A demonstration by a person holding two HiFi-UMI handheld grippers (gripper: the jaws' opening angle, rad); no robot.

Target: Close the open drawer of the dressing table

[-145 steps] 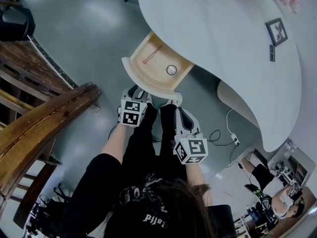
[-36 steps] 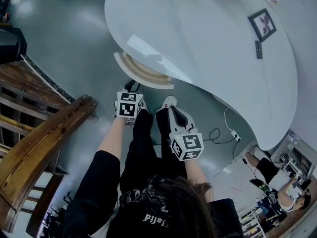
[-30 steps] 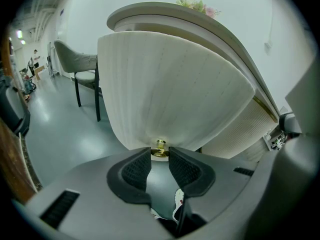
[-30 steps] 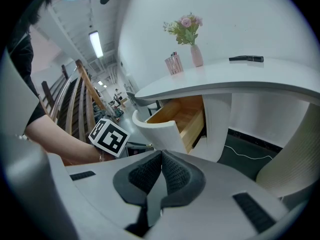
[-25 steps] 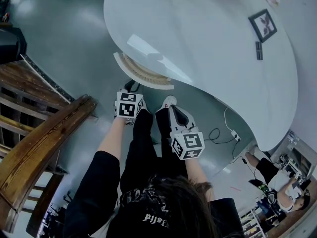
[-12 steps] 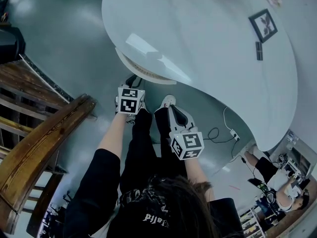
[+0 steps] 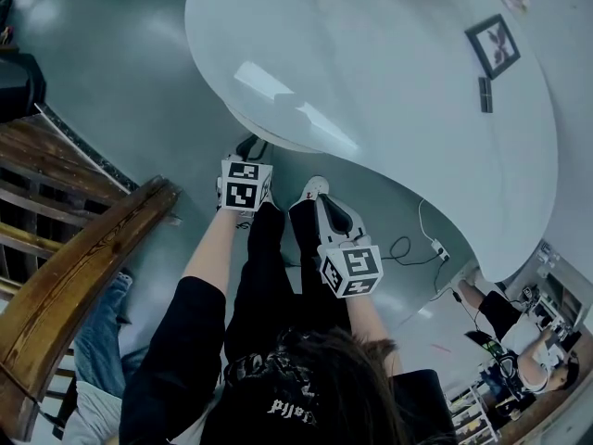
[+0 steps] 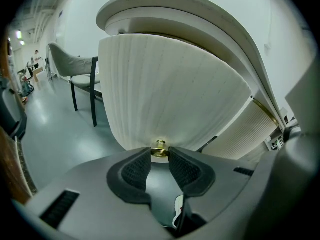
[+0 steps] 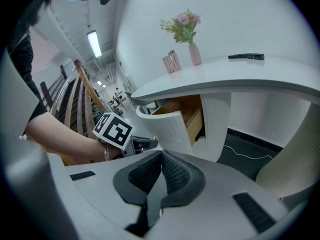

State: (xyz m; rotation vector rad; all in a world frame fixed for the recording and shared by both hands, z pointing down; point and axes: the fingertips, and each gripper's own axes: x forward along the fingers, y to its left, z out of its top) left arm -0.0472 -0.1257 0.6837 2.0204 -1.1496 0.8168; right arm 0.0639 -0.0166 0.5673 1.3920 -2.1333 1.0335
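Low at the centre of the left gripper view, the left gripper (image 8: 160, 153) has its jaws drawn narrow onto a small round brass knob (image 8: 160, 148), with one dark ribbed pad on each side of it. The knob stands out from the curved, white, ribbed drawer front (image 8: 165, 89), which fills the middle of that frame beneath the overhanging rim of the white oval desk (image 8: 165, 4).

At the centre of the right gripper view, the drawer stands a little way out from the desk, and a strip of its tan wooden inside (image 9: 186, 111) shows behind the front. The right gripper (image 9: 161, 156) hangs apart from the drawer, jaws pressed together with nothing between them.

In the head view, the drawer front is only a thin pale arc under the desk edge, at upper centre. At upper right on the desk top lie a dark picture frame (image 7: 491, 46) and a small black bar (image 7: 485, 93). A brown wooden rail (image 7: 83, 267) crosses the lower left.
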